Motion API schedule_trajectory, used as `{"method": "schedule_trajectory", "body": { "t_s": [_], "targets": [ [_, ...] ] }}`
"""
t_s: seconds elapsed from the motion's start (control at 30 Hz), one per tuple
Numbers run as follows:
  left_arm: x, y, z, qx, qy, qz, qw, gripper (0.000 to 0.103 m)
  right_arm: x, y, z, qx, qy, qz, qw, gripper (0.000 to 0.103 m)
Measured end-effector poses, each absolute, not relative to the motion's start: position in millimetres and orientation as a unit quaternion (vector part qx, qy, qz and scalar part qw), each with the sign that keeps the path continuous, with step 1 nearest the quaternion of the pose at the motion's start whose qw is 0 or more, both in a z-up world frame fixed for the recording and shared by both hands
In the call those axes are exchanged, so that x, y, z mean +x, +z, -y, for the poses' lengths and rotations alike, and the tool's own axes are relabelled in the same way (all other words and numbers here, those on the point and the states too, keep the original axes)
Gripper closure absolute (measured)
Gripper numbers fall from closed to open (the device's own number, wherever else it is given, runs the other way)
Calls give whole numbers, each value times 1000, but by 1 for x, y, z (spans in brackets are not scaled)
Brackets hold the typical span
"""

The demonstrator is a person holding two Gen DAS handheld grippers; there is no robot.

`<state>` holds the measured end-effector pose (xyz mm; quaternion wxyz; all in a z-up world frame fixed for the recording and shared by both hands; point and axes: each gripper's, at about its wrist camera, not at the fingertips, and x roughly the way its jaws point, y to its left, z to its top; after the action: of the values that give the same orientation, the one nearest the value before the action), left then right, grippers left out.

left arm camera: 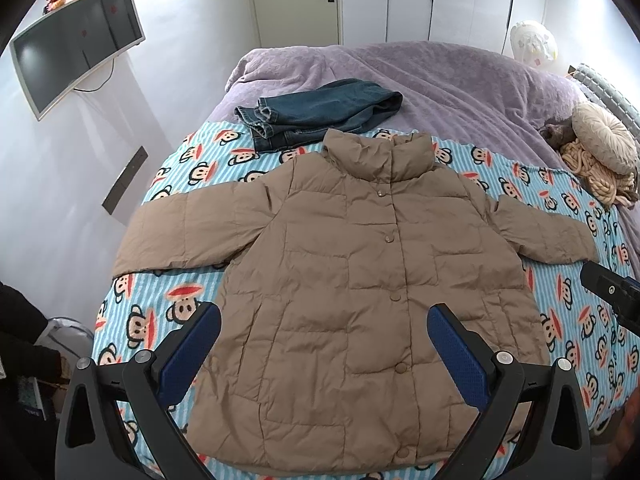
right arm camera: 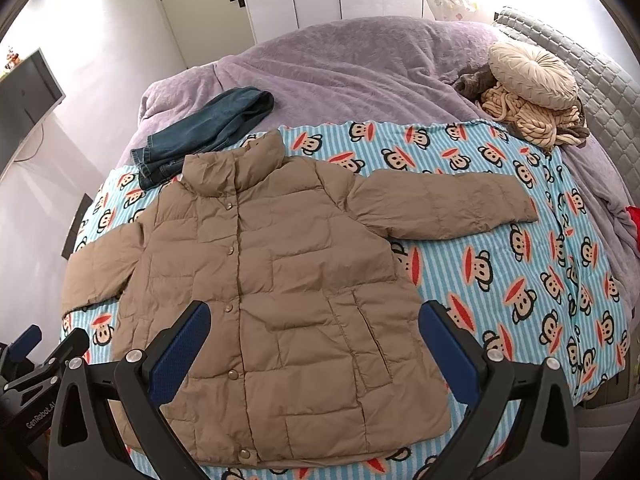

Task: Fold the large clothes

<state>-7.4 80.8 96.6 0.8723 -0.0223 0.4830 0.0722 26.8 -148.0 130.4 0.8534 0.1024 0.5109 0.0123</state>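
Claws first: the left claw [left arm camera: 324, 322] hangs above the hem end of the tan quilted puffer jacket [left arm camera: 352, 280], its blue-padded fingers [left arm camera: 456, 350] spread wide and holding nothing. The right claw [right arm camera: 314, 320] hovers the same way over the jacket's lower half, spread wide and empty, with the left claw's black body low at its left side; white lettering there reads "GenRobot.AI", as far as it can be made out.

The jacket lies flat, front up and snapped shut, on the blue striped blanket printed with cartoon monkey faces [left arm camera: 180, 308]. Its long axis runs straight away from both claws: hem nearest, stand-up collar [left arm camera: 378, 152] at the far end. The sleeves stretch out to either side, across that axis, one to the left of the left claw and one to the right of the right claw.

Beyond the collar, a folded pair of dark blue denim jeans [left arm camera: 320, 112] rests partly on the fuzzy lilac bedspread [left arm camera: 440, 80]. Far off to the right sits a round cream pleated cushion [right arm camera: 532, 74] on a heap of chunky beige knit.
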Motion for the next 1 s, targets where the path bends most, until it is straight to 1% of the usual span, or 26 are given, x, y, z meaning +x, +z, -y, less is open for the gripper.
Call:
{"method": "schedule_trajectory", "body": {
  "t_s": [1.0],
  "targets": [
    [-7, 91, -86, -22, 76, -484, 872, 0, 30, 129, 150, 103, 13, -513, 852, 0]
  ]
}}
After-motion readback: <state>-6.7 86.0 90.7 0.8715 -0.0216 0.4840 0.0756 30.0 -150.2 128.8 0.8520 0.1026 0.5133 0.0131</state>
